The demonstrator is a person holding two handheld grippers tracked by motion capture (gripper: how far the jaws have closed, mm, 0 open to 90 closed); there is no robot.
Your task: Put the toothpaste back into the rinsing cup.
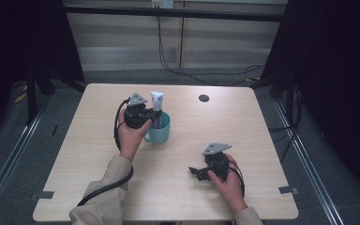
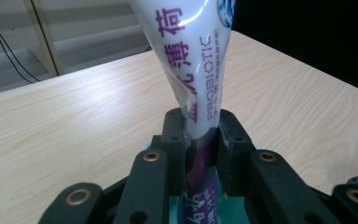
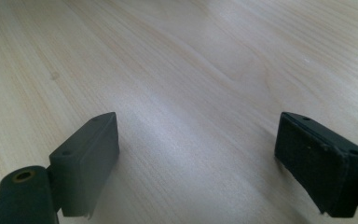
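A white toothpaste tube (image 1: 157, 104) with purple print stands upright in a teal mug (image 1: 161, 129) near the table's middle. My left gripper (image 1: 153, 118) is shut on the tube just above the mug's rim. In the left gripper view both black pads (image 2: 173, 140) pinch the tube (image 2: 191, 70), and the teal mug (image 2: 223, 203) shows beneath them. Near the front right of the table my right gripper (image 1: 194, 171) rests low, pointing left. In the right gripper view its jaws (image 3: 200, 163) stand wide apart over bare wood with nothing between them.
The light wooden table (image 1: 98, 154) has a round dark cable hole (image 1: 204, 98) at its back right. Cables hang down the wall behind. Metal rails and dark floor flank the table on both sides.
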